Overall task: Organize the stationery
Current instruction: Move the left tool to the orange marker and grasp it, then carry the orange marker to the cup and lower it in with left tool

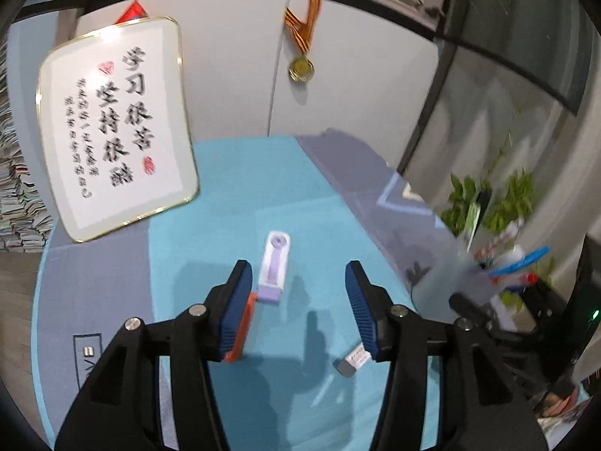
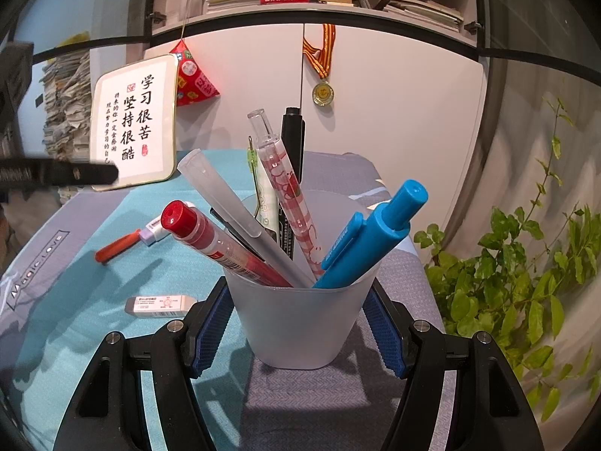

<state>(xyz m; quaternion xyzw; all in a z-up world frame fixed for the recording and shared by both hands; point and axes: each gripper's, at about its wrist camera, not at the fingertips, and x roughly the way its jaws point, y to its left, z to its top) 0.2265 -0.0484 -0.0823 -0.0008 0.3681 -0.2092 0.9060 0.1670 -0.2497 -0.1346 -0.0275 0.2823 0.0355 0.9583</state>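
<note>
Left gripper (image 1: 298,282): jaws spread wide, nothing between them, hanging over the teal mat (image 1: 233,195).
Correction tape (image 1: 273,267): the purple-and-white one, lying on the mat just ahead of the left gripper's fingers, pretty much between the tips.
Orange pen (image 1: 240,329): mostly tucked behind the left finger, so can't really say if they touch. Shows better in the right view, end-on to the tape.
Eraser (image 2: 159,305): flat on the mat, just left of the cup; in the left view it sits by the right finger.
Right gripper (image 2: 298,323): pads on both sides of the frosted cup (image 2: 300,323), looks like it's pinching it.
Cup contents: blue pen (image 2: 370,236), red marker (image 2: 221,248), black marker (image 2: 293,135), a few clear ones, all leaning out.
Background: framed calligraphy (image 2: 137,120), medal (image 2: 323,94), green plant (image 2: 526,282).
</note>
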